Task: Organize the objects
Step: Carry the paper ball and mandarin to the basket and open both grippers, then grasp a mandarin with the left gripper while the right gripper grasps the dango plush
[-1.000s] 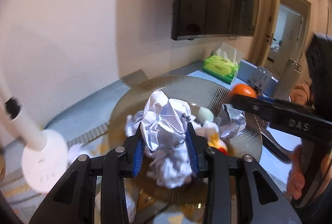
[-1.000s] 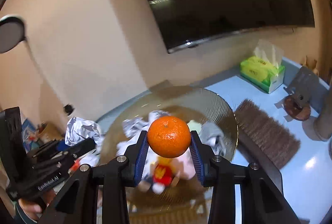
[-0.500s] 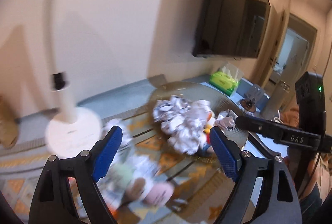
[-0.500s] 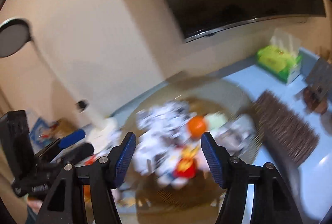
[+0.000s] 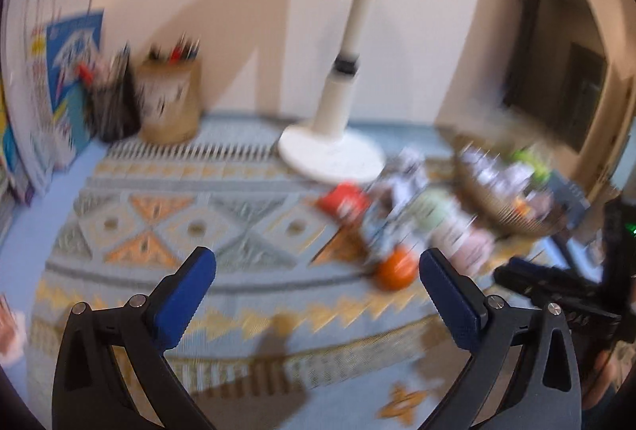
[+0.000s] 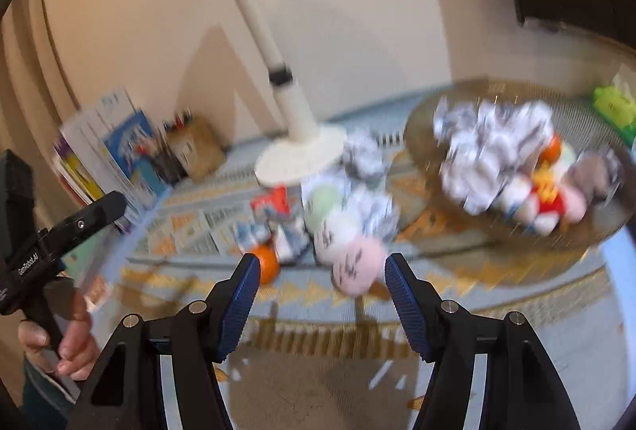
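Observation:
Both views are motion-blurred. A round glass bowl (image 6: 596, 231) holds crumpled paper (image 6: 489, 147), an orange (image 6: 552, 149) and small toys. A loose pile lies on the patterned mat left of it: an orange (image 6: 267, 263), a pink plush (image 6: 357, 263), crumpled paper (image 6: 363, 155) and a red packet (image 6: 274, 201). My right gripper (image 6: 320, 294) is open and empty just in front of the pile. My left gripper (image 5: 316, 294) is open and empty above the mat, with the loose orange (image 5: 393, 273) by its right finger. The bowl (image 5: 501, 215) is at the far right there.
A white lamp base (image 5: 332, 153) and pole stand behind the pile. A pen holder (image 5: 171, 107) and books (image 5: 47, 104) stand at the back left. A green tissue pack (image 6: 614, 107) lies behind the bowl. A TV (image 5: 564, 52) hangs on the wall.
Both grippers opened, dropping the crumpled paper and the orange into the bowl. Both then swung left and back toward the pile on the mat.

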Demonstrator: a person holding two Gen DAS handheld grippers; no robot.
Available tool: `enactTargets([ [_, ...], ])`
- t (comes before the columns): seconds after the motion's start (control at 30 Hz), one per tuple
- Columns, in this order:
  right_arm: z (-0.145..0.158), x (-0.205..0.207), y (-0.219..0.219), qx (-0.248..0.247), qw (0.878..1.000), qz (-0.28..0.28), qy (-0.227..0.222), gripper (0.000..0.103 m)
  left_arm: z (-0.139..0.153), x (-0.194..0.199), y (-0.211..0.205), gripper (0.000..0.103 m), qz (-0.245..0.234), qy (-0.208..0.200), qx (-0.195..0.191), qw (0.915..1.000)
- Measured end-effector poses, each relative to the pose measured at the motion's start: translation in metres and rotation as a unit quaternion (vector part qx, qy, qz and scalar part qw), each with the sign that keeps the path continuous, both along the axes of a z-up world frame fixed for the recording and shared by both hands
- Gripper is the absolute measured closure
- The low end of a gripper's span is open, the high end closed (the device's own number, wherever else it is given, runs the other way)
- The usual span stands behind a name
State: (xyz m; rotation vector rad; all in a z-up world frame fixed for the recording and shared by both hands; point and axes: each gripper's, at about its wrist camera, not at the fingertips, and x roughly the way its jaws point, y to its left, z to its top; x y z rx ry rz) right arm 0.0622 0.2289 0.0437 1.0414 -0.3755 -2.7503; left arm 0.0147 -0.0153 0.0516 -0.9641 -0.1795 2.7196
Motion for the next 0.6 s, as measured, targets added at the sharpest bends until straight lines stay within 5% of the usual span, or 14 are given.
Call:
enactTargets([
  [0.1, -0.03, -0.004, -0.013, 0.023, 1.0, -0.007, -0.012, 0.039, -0.026, -0.004, -0.003, 0.002, 0.007, -0.035, 0.0, 0.9994],
  [0.23, -0.035, 0.004, -0.027, 0.085, 0.996, -0.023, 0.005, 0.038, -0.02, 0.002, -0.008, 0.001, 0.002, -0.009, 0.019, 0.9998],
  [0.33, -0.035, 0.005, -0.037, 0.124, 0.992, -0.028, 0.015, 0.019, -0.026, -0.002, -0.005, 0.001, -0.009, -0.03, 0.021, 0.9993],
  [0.6, -0.035, 0.006, -0.026, 0.109, 0.992, -0.055, 0.015, 0.013, -0.022, 0.009, 0.011, 0.001, -0.013, -0.008, -0.028, 0.9995],
])
